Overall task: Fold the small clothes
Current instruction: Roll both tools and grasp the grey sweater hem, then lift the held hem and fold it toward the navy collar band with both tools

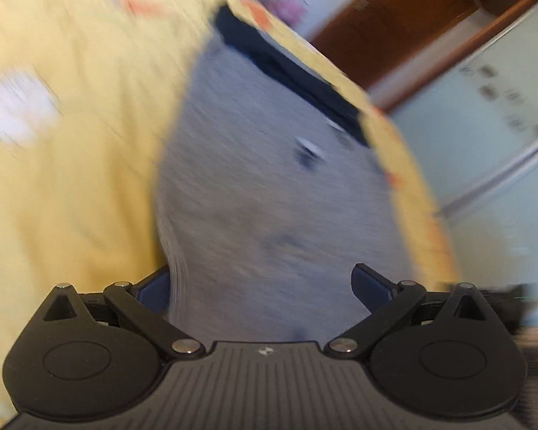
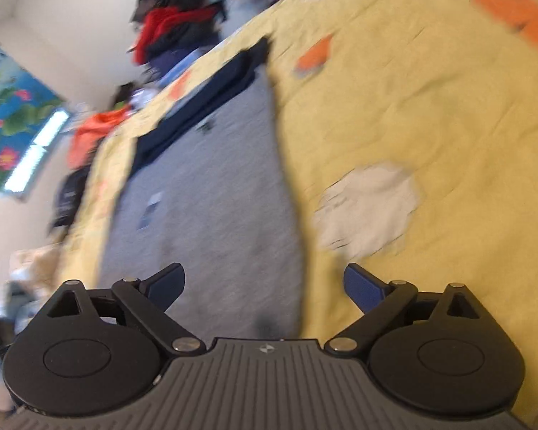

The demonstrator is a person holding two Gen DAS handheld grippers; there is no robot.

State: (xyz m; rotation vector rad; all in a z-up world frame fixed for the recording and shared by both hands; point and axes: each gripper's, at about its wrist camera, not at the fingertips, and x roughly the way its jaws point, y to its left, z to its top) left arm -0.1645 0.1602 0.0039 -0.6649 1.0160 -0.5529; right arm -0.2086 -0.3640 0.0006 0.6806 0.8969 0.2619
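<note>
One grey garment (image 1: 269, 193) lying on yellow bedspread (image 1: 71, 179); two grippers, left (image 1: 265, 286) and right (image 2: 265, 286), hovering, jaws released.

No text, label or number is sharp enough to read

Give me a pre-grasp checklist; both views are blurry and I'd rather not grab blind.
1. Left gripper open: ok, jaws spread.
2. Right gripper open: ok, jaws spread.
3. Both empty: ok, nothing between the fingers.
4. Grey garment flat on the yellow sheet: ok, dark band at the far end.
5. Near hem located: cannot tell, hidden below the gripper bodies.
6. Views steady: not ok, both motion-blurred.
</note>
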